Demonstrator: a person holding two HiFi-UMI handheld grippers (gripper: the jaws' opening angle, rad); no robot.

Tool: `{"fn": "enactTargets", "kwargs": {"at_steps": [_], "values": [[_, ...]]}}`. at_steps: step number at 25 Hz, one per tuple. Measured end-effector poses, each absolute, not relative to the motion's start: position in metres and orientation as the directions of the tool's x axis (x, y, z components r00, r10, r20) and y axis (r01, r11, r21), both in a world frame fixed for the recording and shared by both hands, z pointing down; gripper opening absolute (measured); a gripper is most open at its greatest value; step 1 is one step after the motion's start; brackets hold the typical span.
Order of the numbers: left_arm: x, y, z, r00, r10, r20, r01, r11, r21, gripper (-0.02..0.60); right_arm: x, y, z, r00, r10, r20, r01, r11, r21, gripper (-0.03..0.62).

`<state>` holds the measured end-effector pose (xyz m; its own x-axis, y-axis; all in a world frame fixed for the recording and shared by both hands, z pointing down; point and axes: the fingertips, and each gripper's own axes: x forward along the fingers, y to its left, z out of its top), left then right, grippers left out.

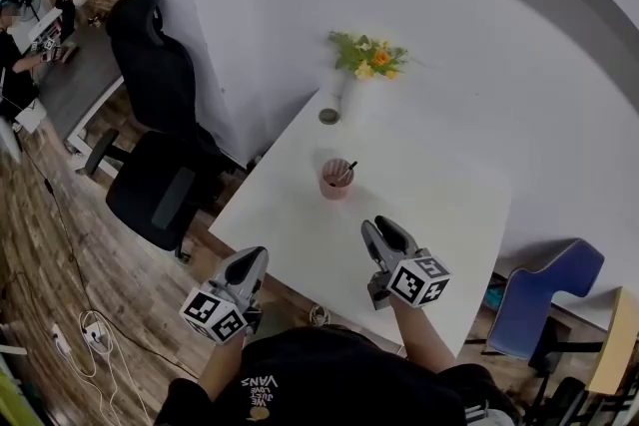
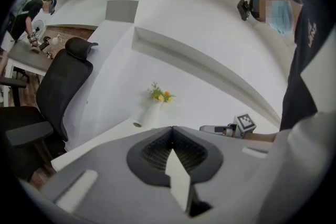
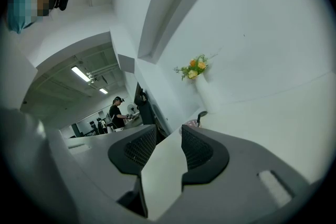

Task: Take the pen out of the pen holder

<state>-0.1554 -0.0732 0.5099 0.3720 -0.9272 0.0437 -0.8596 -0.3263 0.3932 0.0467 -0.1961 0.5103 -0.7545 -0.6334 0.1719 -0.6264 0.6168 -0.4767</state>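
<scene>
A pink pen holder (image 1: 335, 181) stands near the middle of the white table (image 1: 439, 205), with a dark-tipped pen (image 1: 348, 170) leaning out of it. My right gripper (image 1: 379, 232) hovers over the table's near part, short of the holder, its jaws a little apart and empty. In the right gripper view the holder (image 3: 192, 124) and pen (image 3: 201, 114) peek just beyond the right gripper (image 3: 169, 134). My left gripper (image 1: 256, 257) hangs at the table's near-left edge, jaws closed together on nothing. The left gripper (image 2: 171, 128) hides the holder in its own view.
A white vase (image 1: 339, 99) with yellow and orange flowers (image 1: 370, 55) stands at the table's far edge by the wall. A black office chair (image 1: 155, 130) sits left of the table, a blue chair (image 1: 547, 298) to the right. Cables (image 1: 88, 334) lie on the wooden floor.
</scene>
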Motion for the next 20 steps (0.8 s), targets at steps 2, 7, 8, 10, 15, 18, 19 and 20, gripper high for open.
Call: {"fn": "enactTargets", "kwargs": {"at_steps": [2,7,8,10,15,18,19,20], "values": [[-0.155,-0.079,0.514,0.386,-0.921,0.051,-0.854,-0.336,0.398,0.052,0.048,-0.200,0.513,-0.744,-0.644,0.178,-0.638,0.605,-0.477,0.129],[-0.159,-0.104,0.516,0.448,-0.892,0.053,-0.821,-0.388,0.418,0.052,0.047,-0.210,0.519,-0.692,-0.694,0.198,-0.686,0.547,-0.479,0.129],[-0.159,-0.111,0.517,0.469,-0.882,0.053,-0.812,-0.407,0.417,0.052,0.046,-0.213,0.519,-0.681,-0.704,0.201,-0.696,0.536,-0.478,0.129],[-0.162,-0.123,0.516,0.510,-0.858,0.052,-0.794,-0.448,0.411,0.052,0.042,-0.217,0.518,-0.658,-0.724,0.206,-0.715,0.516,-0.472,0.129],[-0.174,-0.154,0.509,0.590,-0.805,0.057,-0.751,-0.521,0.406,0.052,0.030,-0.232,0.512,-0.609,-0.765,0.208,-0.752,0.475,-0.457,0.129],[-0.182,-0.168,0.511,0.624,-0.779,0.059,-0.727,-0.551,0.410,0.052,0.021,-0.246,0.512,-0.589,-0.775,0.228,-0.775,0.462,-0.431,0.129],[-0.184,-0.171,0.513,0.634,-0.771,0.059,-0.719,-0.559,0.413,0.052,0.018,-0.250,0.512,-0.582,-0.779,0.233,-0.782,0.458,-0.423,0.129],[-0.186,-0.174,0.514,0.642,-0.764,0.061,-0.712,-0.566,0.416,0.052,0.016,-0.255,0.513,-0.575,-0.782,0.238,-0.789,0.453,-0.415,0.129]]}}
